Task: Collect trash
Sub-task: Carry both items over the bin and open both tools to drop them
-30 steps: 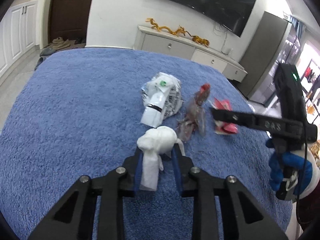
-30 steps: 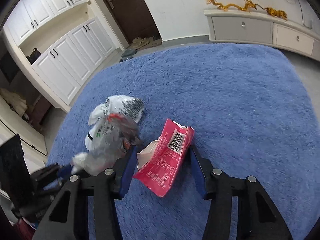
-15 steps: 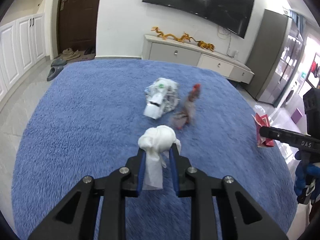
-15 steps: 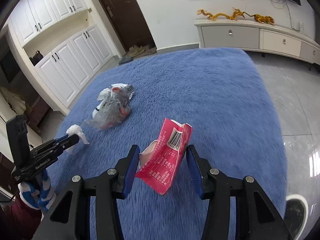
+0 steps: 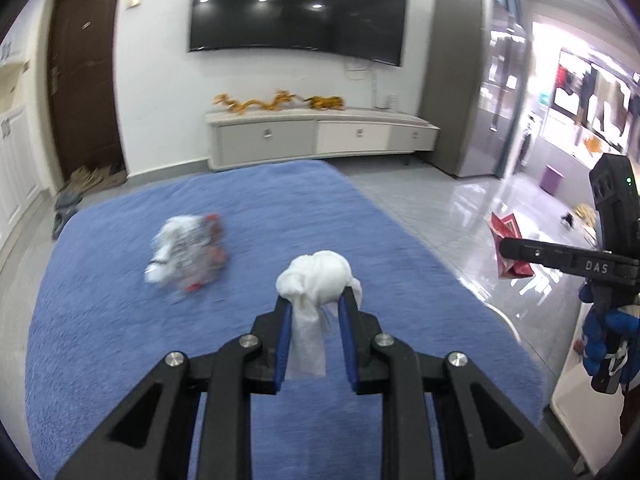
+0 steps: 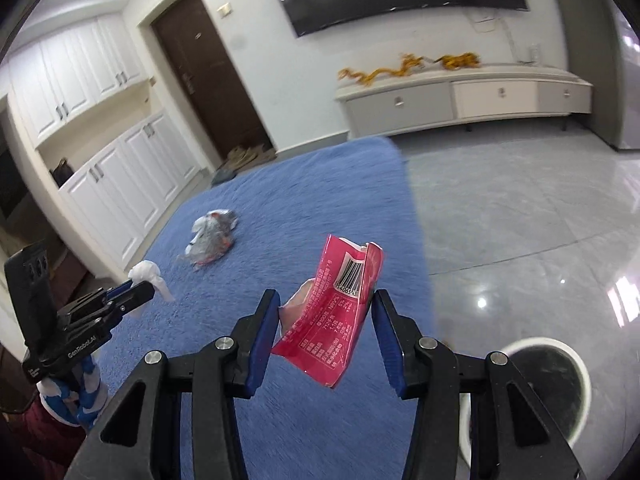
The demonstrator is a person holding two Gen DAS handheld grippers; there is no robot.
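Pretty standard living room: big dark TV (image 5: 296, 8) on a white wall, low cabinet (image 5: 320, 140) with gold dragon figures (image 5: 276, 101) underneath; brown door (image 5: 86, 96) left. Blue rug (image 5: 120, 320) over shiny grey tile floor (image 6: 540, 220); white cupboards (image 6: 100, 128) along one side.

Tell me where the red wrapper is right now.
The red wrapper is clamped in the right gripper, lifted off the blue rug, with the white bin below, right.

You are looking across a blue shaggy rug (image 5: 120, 320) laid on a glossy grey tiled floor (image 6: 520, 220). On the white wall ahead hangs a large dark television (image 5: 296, 8). Below it stands a long low cabinet (image 5: 320, 140) with drawers, and golden dragon figures (image 5: 276, 102) rest on its top. To the left is a dark brown door (image 5: 86, 80), with shoes (image 5: 96, 176) on the floor before it, and white cupboards (image 6: 100, 120) beside it
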